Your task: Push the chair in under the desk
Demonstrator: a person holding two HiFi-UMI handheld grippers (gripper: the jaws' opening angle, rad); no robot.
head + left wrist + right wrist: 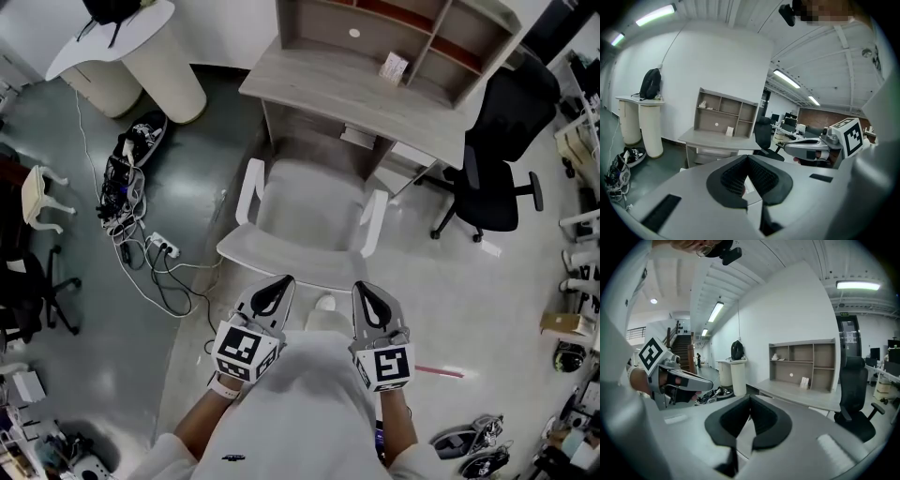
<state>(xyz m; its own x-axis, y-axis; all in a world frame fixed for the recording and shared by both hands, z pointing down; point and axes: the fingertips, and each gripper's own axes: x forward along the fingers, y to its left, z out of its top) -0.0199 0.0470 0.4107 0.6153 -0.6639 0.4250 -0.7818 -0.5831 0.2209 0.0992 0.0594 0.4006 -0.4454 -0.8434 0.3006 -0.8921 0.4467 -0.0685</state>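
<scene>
A pale grey chair [309,211] with white armrests [249,190] stands facing the grey desk [347,94], its seat front just under the desk's edge. My left gripper [284,280] and right gripper [360,286] sit side by side at the top edge of the chair's back, both shut with nothing between the jaws. Whether they touch the back I cannot tell. In the left gripper view the shut jaws point at the desk [717,138], with the right gripper [811,149] beside them. The right gripper view shows the desk [801,392] ahead.
A shelf unit [403,28] stands on the desk with a small box [394,67] in it. A black office chair [497,159] is at the desk's right. Cables and a power strip [141,239] lie on the floor at left, near a white round stand [159,56].
</scene>
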